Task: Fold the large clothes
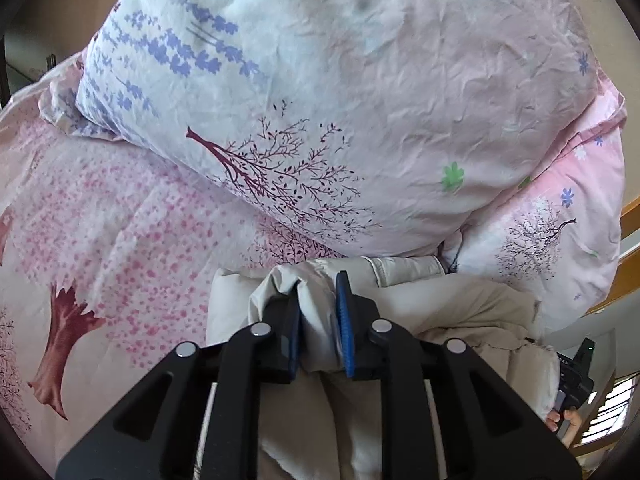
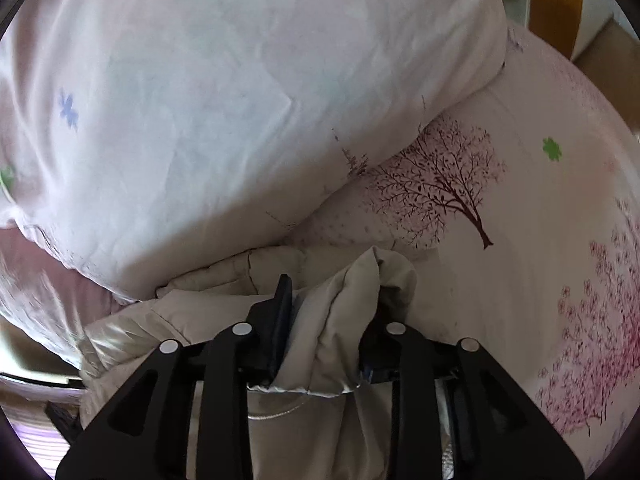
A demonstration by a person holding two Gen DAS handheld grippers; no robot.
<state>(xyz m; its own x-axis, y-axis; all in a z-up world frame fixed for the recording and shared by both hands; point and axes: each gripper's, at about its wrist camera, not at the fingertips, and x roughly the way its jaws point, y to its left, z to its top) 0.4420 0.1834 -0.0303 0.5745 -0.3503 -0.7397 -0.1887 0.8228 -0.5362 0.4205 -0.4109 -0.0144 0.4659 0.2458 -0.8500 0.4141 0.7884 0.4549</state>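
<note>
A beige padded garment lies bunched on the bed at the bottom of the left wrist view, and it also shows in the right wrist view. My left gripper is shut on a thick fold of it between its blue pads. My right gripper is shut on another bunched fold, which hides its right finger. Both hold the cloth just above the bed, close to a big pillow. The right gripper's body shows at the lower right of the left wrist view.
A large pale pink pillow with tree and flower prints lies right ahead of both grippers, also in the right wrist view. The pink tree-print bedsheet spreads to the left, and right in the other view. A wooden bed frame runs at the right.
</note>
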